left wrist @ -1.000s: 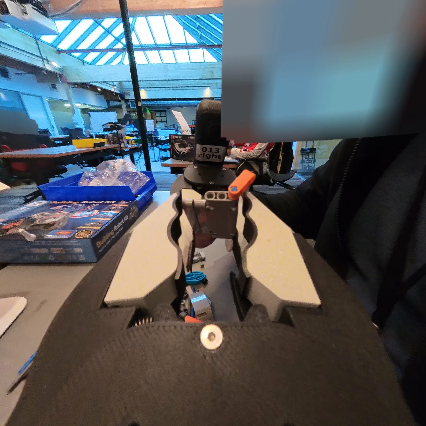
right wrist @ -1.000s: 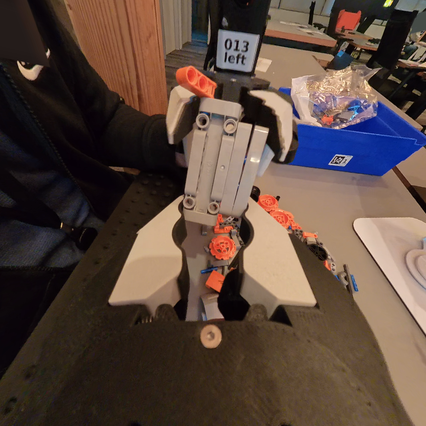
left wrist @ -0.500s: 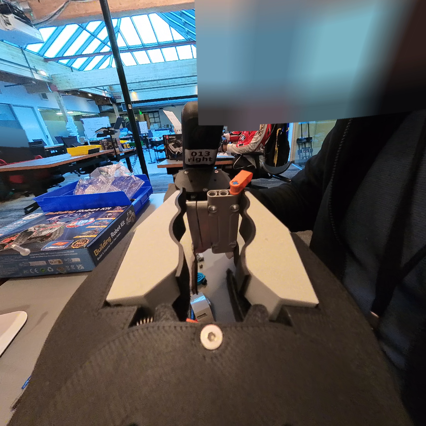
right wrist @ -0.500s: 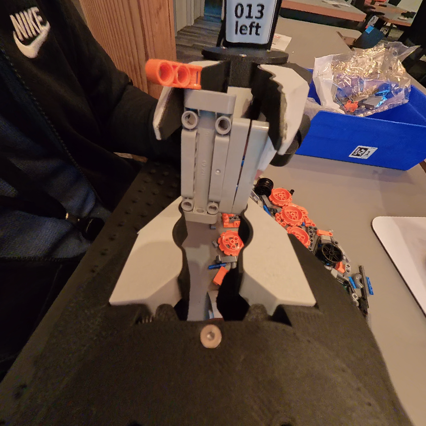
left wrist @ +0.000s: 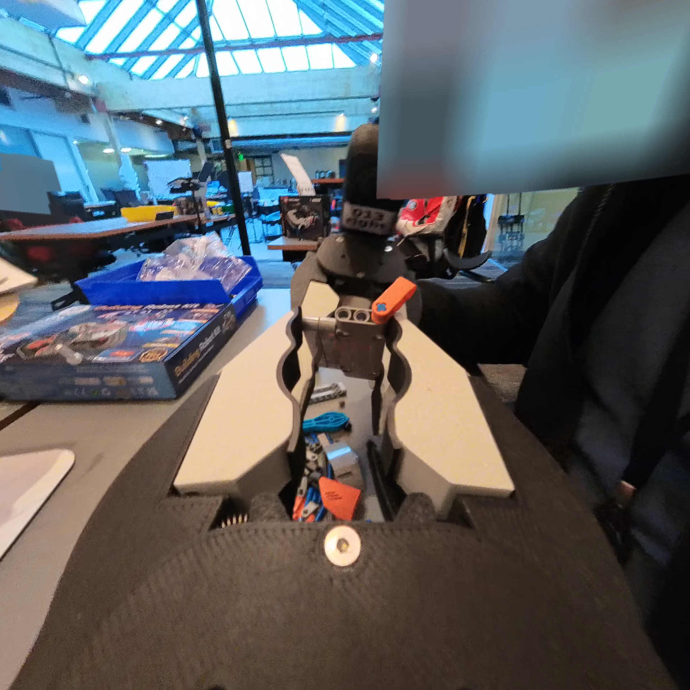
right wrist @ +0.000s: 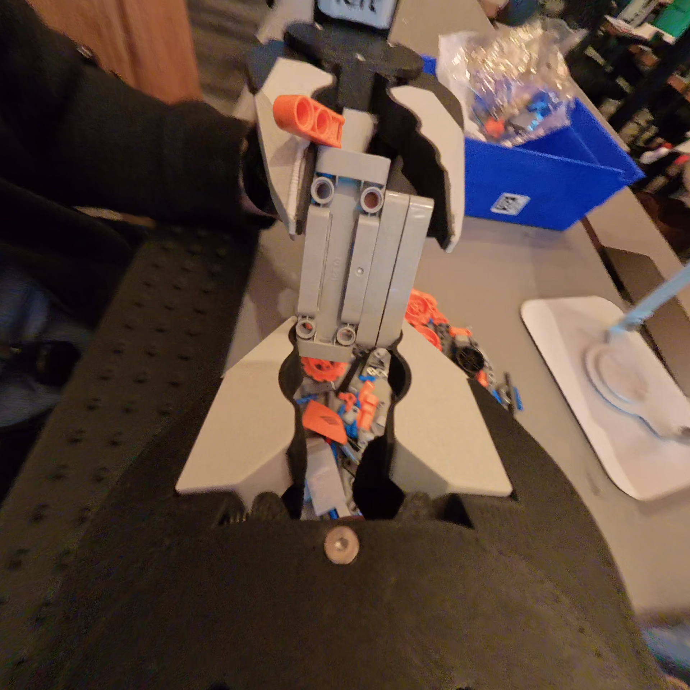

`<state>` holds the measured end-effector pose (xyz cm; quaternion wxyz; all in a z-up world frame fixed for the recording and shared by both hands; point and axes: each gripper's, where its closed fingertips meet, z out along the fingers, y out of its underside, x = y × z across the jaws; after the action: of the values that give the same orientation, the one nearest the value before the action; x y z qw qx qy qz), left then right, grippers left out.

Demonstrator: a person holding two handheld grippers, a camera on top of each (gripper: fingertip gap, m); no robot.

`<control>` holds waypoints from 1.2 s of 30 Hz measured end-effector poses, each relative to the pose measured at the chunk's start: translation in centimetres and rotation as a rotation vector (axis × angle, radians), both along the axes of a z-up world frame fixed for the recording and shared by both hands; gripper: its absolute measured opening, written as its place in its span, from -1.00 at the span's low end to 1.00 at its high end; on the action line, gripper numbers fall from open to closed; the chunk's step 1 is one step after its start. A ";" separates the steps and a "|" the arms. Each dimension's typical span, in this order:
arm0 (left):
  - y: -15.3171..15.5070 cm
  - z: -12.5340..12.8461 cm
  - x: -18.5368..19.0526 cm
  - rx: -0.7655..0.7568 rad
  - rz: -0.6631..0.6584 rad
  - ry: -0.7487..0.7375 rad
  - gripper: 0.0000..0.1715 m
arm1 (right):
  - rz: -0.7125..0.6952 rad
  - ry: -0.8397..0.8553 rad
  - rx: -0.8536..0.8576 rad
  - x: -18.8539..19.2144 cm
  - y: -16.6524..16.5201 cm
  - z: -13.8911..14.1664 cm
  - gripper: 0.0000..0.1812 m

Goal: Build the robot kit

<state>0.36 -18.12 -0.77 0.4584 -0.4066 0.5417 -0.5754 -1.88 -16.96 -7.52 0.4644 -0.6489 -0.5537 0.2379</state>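
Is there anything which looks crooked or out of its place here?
The orange beam sticks out askew from the top corner of the grey block. Small parts lie strewn in a heap on the table.

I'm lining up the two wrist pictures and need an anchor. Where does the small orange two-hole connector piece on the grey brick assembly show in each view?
Left wrist view: the small orange two-hole connector piece sits at upper centre, on the top right corner of the grey brick assembly.
Right wrist view: it is at upper left of centre, on the assembly's top left corner.
Shared landmark: the blue plastic bin holding a clear bag.
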 end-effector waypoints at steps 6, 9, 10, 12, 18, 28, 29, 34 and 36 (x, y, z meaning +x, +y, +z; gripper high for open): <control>2.1 -1.2 0.1 -0.040 0.104 0.041 -0.49 | -0.194 -0.160 0.190 2.5 2.6 0.3 -0.54; 1.8 -1.7 1.0 -0.045 0.101 0.065 -0.38 | -0.216 -0.191 0.230 2.4 2.8 0.2 -0.53; 1.8 -1.8 1.4 -0.027 0.118 0.071 -0.34 | -0.200 -0.172 0.229 2.0 2.5 0.3 -0.53; 1.3 -1.5 1.7 -0.019 0.105 0.051 -0.38 | -0.189 -0.171 0.226 1.6 2.3 0.3 -0.53; -0.6 -0.2 1.3 -0.018 0.002 -0.036 -0.50 | -0.124 -0.115 0.193 0.2 0.9 0.8 -0.55; 0.2 0.3 0.9 -0.091 -0.002 -0.067 -0.54 | -0.123 -0.043 0.122 0.3 1.0 1.5 -0.48; 0.1 0.5 0.7 -0.106 -0.019 -0.084 -0.54 | -0.097 0.002 0.068 0.3 0.7 1.7 -0.45; -0.1 1.1 0.3 -0.126 -0.046 -0.106 -0.55 | -0.115 0.031 0.120 0.6 0.4 2.8 -0.37; 0.1 1.0 0.3 -0.123 -0.027 -0.094 -0.54 | -0.144 0.064 0.134 1.5 0.3 4.2 -0.29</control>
<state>0.62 -18.00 0.25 0.4497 -0.3991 0.4887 -0.6322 -0.37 -16.65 -3.35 0.5400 -0.6466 -0.5052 0.1872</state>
